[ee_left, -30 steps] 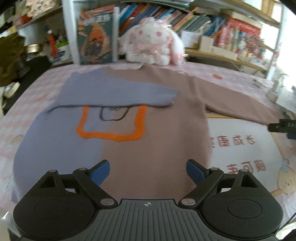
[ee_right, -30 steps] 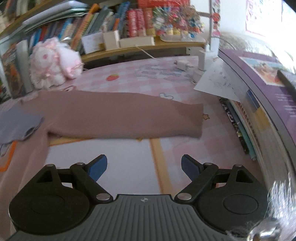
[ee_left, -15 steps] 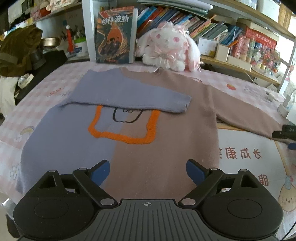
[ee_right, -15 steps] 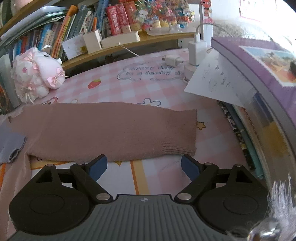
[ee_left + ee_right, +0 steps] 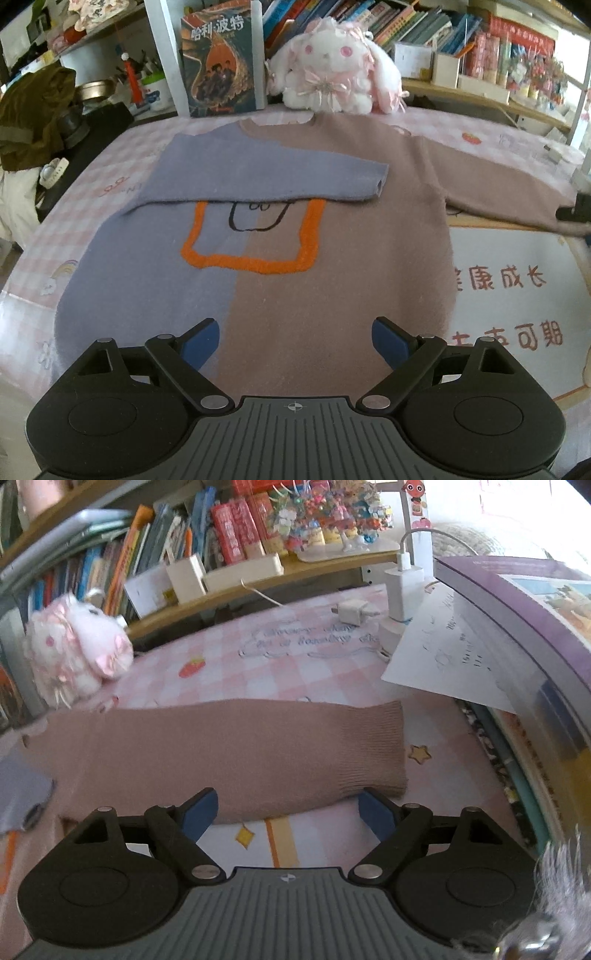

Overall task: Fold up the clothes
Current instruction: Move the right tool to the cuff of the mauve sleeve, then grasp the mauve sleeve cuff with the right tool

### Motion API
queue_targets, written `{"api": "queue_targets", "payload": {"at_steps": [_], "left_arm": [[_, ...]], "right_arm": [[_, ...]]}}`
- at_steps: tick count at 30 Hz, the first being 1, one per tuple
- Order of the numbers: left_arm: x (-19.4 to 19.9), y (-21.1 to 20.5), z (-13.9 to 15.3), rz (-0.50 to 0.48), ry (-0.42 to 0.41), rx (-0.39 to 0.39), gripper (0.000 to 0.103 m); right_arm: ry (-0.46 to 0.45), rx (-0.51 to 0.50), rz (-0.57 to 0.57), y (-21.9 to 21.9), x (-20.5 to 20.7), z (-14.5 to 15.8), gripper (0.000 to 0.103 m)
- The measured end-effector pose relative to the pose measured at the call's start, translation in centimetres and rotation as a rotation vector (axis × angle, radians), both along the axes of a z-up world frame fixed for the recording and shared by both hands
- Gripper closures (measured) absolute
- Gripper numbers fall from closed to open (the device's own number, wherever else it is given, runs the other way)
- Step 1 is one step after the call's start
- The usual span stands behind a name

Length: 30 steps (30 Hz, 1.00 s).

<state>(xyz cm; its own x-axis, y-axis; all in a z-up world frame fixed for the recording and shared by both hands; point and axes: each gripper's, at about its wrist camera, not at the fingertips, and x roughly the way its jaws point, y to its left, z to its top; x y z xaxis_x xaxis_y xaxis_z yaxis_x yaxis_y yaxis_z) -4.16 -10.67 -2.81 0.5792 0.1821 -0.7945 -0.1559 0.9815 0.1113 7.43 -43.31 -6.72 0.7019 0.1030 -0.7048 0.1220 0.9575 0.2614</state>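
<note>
My left gripper (image 5: 295,341) sits at the bottom of the frame with its 2 blue-tipped fingers (image 5: 201,341) spread wide and nothing between them, over the hem of the sweater (image 5: 317,266). The sweater lies flat across the middle of the counter (image 5: 48,236), lavender on its left half and dusty pink on its right, with an orange square outline and a black line drawing on the chest. Its lavender sleeve (image 5: 266,173) is folded across the chest. At upper left a book (image 5: 221,62) stands upright, its cover reading "哈利·波特"; a plush bunny (image 5: 332,85) sits beside it.

My right gripper (image 5: 288,814) is also spread and empty, its fingertips just at the near edge of the pink sleeve (image 5: 240,757), which lies stretched out flat, ribbed cuff toward the right of the frame.
</note>
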Motion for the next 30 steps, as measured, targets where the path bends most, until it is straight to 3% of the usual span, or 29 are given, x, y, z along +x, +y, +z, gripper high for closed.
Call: {"api": "queue_targets", "payload": {"at_steps": [3,7,9,12,16,23,26,30], "left_arm": [[0.2,-0.1,0.1,-0.012,-0.003,0.003,0.011],[0.4,-0.4,0.2,-0.033,-0.006,0.007,0.011],[0.5,-0.4,0.2,-0.036,-0.007,0.007,0.011],[0.5,-0.5,0.3,-0.04,-0.008,0.007,0.011],[0.4,-0.3,0.2,-0.025,-0.008,0.003,0.011],[0.3,-0.1,0.3,-0.014,-0.011,0.008,0.011],[0.3,-0.2,0.4,-0.013,-0.012,0.014,0.011],[0.4,-0.3,0.5,-0.017,-0.015,0.023,0.011]], "right_arm": [[-0.026,0.073,-0.007,-0.2,0.3,0.0,0.032],[-0.034,0.146,0.008,-0.1,0.6,0.0,0.033],[-0.044,0.119,0.006,0.2,0.7,0.2,0.034],[-0.03,-0.012,-0.082,-0.2,1.3,0.7,0.034],[-0.021,-0.073,-0.106,-0.9,1.7,0.9,0.034],[-0.007,-0.075,-0.164,-2.4,1.4,-0.1,0.034],[-0.049,0.014,-0.152,-2.6,1.6,-0.3,0.033],[-0.086,0.264,-0.11,-2.9,2.0,-0.8,0.036]]}}
